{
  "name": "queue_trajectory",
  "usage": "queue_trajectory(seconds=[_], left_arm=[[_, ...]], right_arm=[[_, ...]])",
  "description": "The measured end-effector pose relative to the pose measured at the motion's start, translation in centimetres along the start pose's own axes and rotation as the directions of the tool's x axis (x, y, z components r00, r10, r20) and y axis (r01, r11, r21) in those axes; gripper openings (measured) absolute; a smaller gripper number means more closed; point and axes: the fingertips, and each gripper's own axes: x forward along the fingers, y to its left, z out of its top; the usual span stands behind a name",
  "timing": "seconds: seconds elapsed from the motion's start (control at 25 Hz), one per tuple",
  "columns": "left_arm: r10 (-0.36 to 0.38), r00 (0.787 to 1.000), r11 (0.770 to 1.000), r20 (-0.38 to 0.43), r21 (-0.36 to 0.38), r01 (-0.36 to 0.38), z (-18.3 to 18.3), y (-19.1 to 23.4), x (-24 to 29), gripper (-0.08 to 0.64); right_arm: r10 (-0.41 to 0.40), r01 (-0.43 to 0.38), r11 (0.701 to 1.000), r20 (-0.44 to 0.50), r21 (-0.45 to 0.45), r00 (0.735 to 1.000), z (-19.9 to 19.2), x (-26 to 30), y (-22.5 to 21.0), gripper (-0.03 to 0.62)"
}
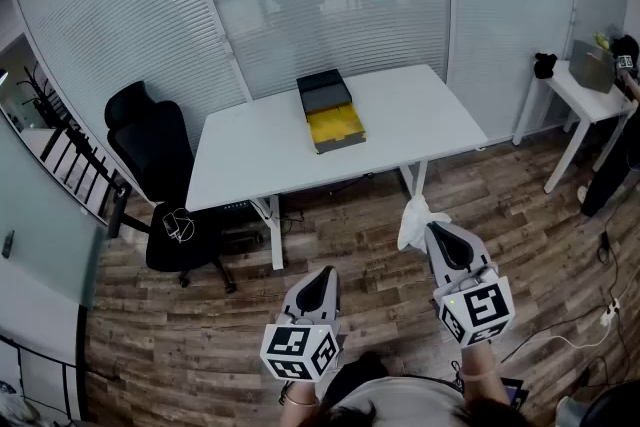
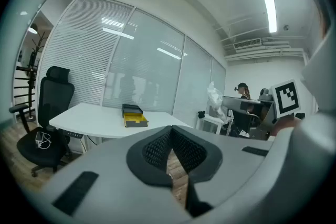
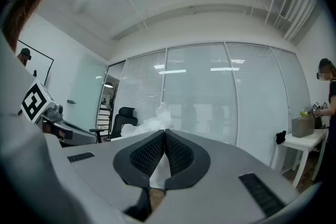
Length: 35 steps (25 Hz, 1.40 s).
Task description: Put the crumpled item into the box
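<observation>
A white crumpled item (image 1: 417,220) hangs from the tip of my right gripper (image 1: 432,230), whose jaws are shut on it; in the right gripper view the crumpled item (image 3: 157,119) bulges above the closed jaws. The box (image 1: 330,110), dark with a yellow open compartment, sits on the white table (image 1: 420,120) well ahead of both grippers; the left gripper view shows the box (image 2: 134,115) far off. My left gripper (image 1: 322,277) hangs low over the wooden floor, jaws shut with nothing between them.
A black office chair (image 1: 160,175) stands left of the table. A small white side table (image 1: 585,95) with a bag is at the right, with a person (image 1: 615,165) beside it. Glass walls with blinds close the back. Cables lie on the floor at right.
</observation>
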Motion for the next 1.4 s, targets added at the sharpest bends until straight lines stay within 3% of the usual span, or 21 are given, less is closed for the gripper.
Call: queue_trajectory(seconds=[0.56,1.4], left_arm=[[-0.025,1.000,0.999,-0.013,0.021,0.025,-0.3,-0.2,0.9,0.017],[-0.068,0.997,0.998,-0.023,0.011,0.068,0.2,5.3,5.5,0.017]], right_arm=[[-0.027,0.027,0.999,0.010,0.032,1.000,-0.8,0.6,-0.6,0.028],[-0.055,0.055,0.998,-0.017,0.026,0.998,-1.6,7.6,0.0,0.028]])
